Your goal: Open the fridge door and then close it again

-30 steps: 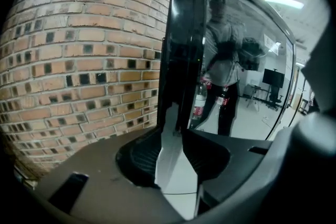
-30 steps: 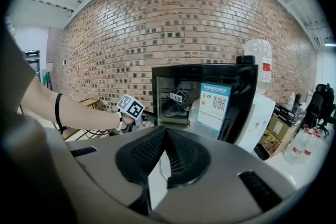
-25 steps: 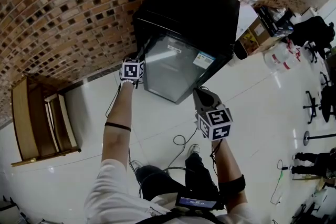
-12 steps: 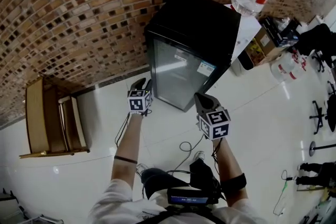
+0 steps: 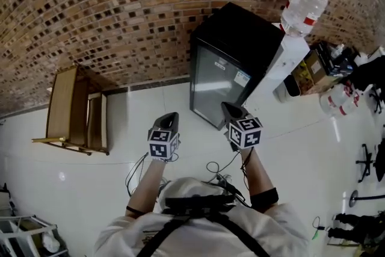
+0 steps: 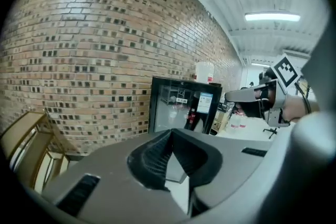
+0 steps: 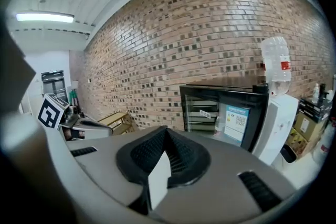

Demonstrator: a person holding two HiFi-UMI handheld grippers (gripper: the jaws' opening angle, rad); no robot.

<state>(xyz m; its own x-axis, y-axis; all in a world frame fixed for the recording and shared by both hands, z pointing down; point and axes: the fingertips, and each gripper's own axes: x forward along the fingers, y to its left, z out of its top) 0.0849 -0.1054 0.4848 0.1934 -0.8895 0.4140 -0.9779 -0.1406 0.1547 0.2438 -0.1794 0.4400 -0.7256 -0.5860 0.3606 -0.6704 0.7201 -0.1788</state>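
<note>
The black fridge [image 5: 219, 78] stands against the brick wall with its glass door shut flat. Both grippers hang in the air in front of it, well clear of the door. My left gripper [image 5: 171, 118] is lower left of the door, its jaws closing until the pads meet with nothing between them. My right gripper [image 5: 229, 109] is shut and empty near the door's lower right corner. In the left gripper view the fridge [image 6: 181, 105] shows beyond the left gripper [image 6: 170, 135]. The right gripper view shows the fridge [image 7: 226, 113] past the right gripper [image 7: 165, 136].
A wooden shelf unit [image 5: 75, 111] stands left of the fridge by the wall. A white water dispenser [image 5: 278, 72] with a bottle [image 5: 302, 4] stands right of it, with boxes [image 5: 311, 69] beyond. Cables [image 5: 213, 167] lie on the white floor.
My left gripper came off the fridge door's left edge and drew back and up, its jaws now together. The right gripper also rose. The person has stepped back from the fridge.
</note>
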